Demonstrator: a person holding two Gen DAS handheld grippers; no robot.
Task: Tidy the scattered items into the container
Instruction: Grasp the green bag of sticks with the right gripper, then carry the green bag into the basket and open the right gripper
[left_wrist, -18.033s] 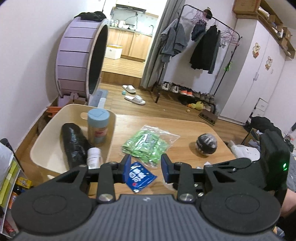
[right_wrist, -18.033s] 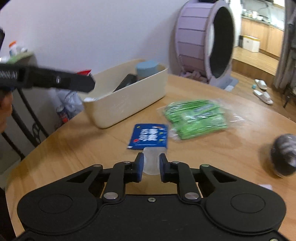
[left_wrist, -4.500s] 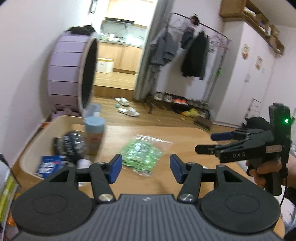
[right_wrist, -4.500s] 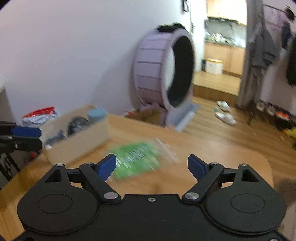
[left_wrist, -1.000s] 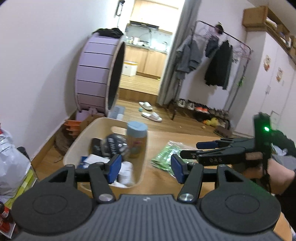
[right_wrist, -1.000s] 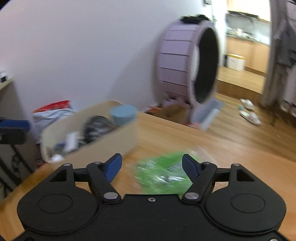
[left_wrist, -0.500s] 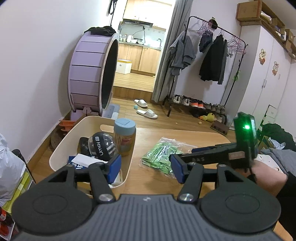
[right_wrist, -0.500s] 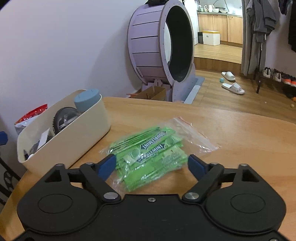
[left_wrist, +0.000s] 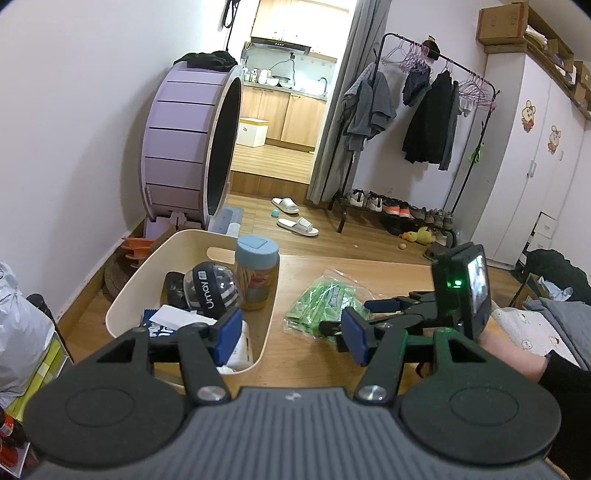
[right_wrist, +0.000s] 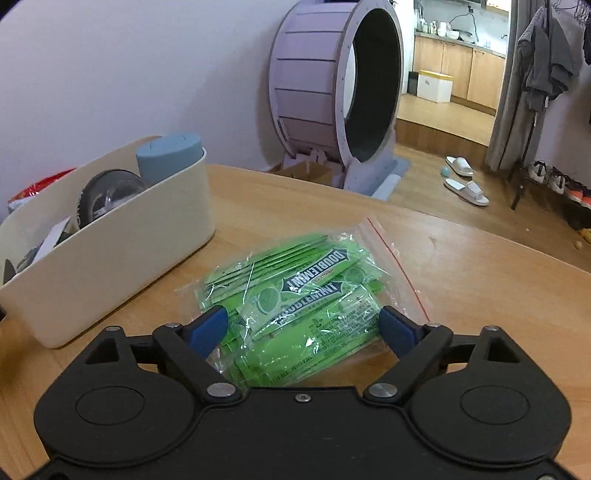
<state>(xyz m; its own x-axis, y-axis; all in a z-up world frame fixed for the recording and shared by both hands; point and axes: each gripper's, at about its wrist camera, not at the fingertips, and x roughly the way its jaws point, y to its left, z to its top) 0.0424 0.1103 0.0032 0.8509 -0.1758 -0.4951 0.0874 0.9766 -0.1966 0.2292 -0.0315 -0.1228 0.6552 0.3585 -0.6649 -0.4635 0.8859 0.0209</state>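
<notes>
My right hand-held gripper (right_wrist: 303, 328) is spread wide, its blue pads on either side of the near end of the bag of gum (right_wrist: 295, 302), not pressing it. The bag is a clear zip pouch with a red seal line, stuffed with bright green sticks; "DOUBLEMINT" reads on several wrappers. It lies flat on the wooden table (right_wrist: 480, 280), just right of the cream container (right_wrist: 110, 254).

My left hand-held gripper (left_wrist: 291, 332) is also wide apart and holds nothing, hovering at the container's near right corner. From here the bag (left_wrist: 325, 302) sits right of the container (left_wrist: 162, 258), with my right hand-held gripper (left_wrist: 354, 317) low over it. Inside the container stand a jar with a blue-grey lid (left_wrist: 256, 273), a dark ball marked "Umay" (left_wrist: 212, 288), and a blue packet (left_wrist: 162, 326) under white paper.
</notes>
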